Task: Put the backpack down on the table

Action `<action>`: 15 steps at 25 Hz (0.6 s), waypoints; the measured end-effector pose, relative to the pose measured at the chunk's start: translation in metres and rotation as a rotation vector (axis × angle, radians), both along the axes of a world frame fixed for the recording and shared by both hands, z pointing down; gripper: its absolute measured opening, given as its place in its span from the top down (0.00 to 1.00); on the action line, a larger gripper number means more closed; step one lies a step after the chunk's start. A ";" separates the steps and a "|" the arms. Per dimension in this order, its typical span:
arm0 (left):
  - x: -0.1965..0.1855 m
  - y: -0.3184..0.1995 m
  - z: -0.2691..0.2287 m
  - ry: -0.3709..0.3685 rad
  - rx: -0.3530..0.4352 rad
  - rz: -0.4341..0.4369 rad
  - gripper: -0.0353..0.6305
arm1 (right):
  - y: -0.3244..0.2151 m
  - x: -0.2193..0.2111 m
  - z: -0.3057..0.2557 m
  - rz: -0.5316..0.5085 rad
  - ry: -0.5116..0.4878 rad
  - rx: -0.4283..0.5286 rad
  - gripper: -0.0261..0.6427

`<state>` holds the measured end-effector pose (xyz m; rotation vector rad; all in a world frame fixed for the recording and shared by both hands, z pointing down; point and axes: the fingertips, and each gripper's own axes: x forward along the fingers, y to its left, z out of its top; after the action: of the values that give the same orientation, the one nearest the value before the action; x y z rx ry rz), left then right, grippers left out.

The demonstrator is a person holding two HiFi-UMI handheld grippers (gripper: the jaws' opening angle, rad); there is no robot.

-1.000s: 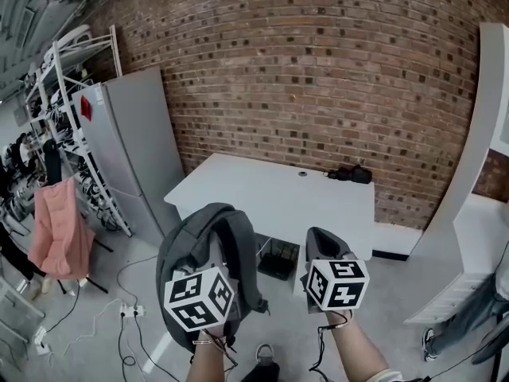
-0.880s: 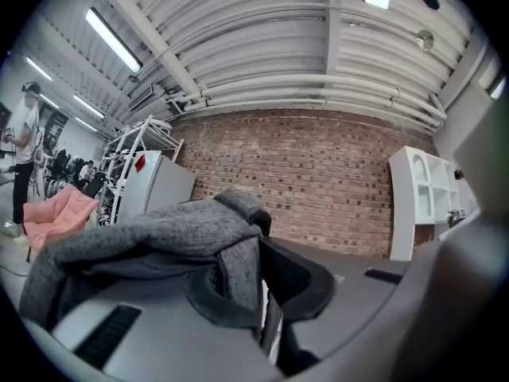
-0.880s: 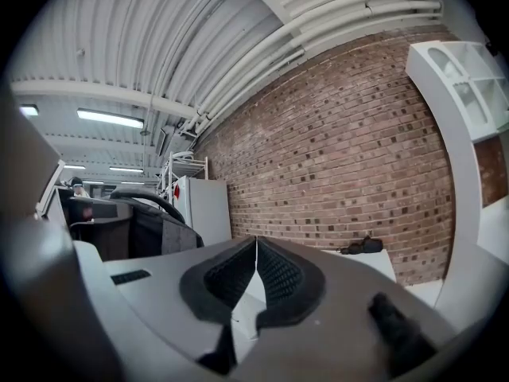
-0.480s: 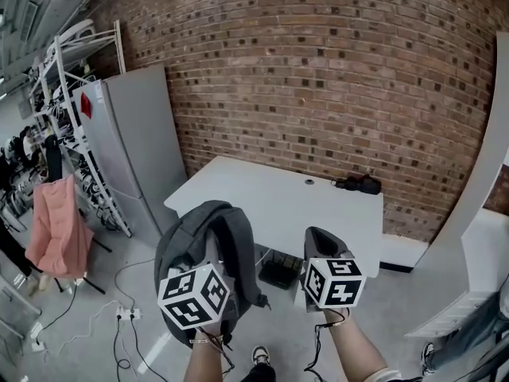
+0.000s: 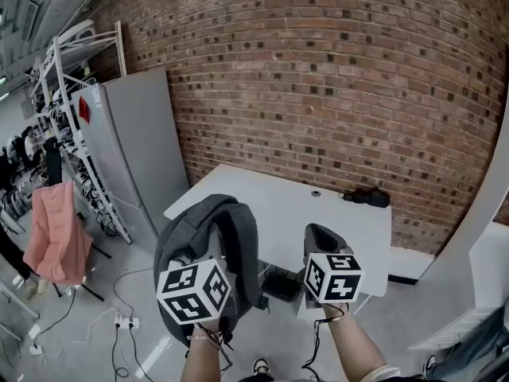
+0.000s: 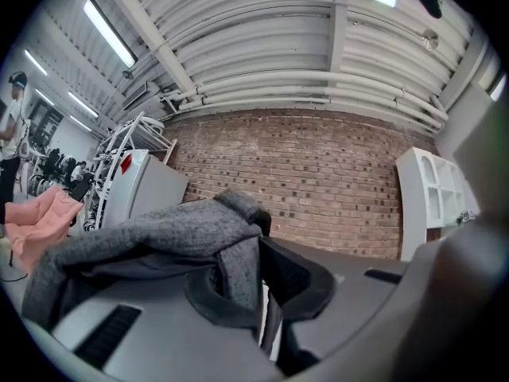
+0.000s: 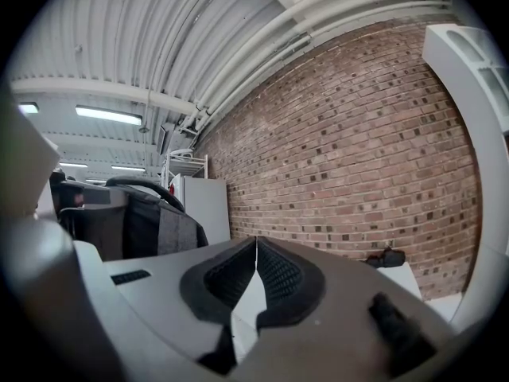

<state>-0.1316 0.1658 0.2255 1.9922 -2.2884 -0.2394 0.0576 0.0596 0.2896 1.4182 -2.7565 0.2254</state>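
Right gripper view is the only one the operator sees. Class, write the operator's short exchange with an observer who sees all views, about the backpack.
Operator: Is the left tool holding the backpack?
Observer: Yes, it is shut on a grey strap of it.
Operator: Is it set down?
Observer: No, it hangs in the air, not yet resting on the white table.

Bright, even light from ceiling strips [image 6: 111, 32] — fisheye bends edges, corners black, foreground soft.
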 end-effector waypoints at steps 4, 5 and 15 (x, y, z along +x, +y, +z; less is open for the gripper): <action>-0.013 -0.028 -0.007 0.000 -0.009 -0.004 0.90 | -0.029 -0.017 -0.009 -0.003 -0.016 0.005 0.92; -0.016 -0.034 -0.009 -0.005 -0.010 -0.002 0.90 | -0.035 -0.021 -0.011 -0.002 -0.022 0.007 0.92; -0.054 -0.101 -0.024 -0.016 0.017 0.020 0.90 | -0.099 -0.061 -0.021 0.019 -0.037 0.027 0.92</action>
<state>-0.1858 0.0653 0.2014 2.0319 -2.2820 -0.2428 -0.0029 -0.0397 0.2685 1.4615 -2.7870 0.2171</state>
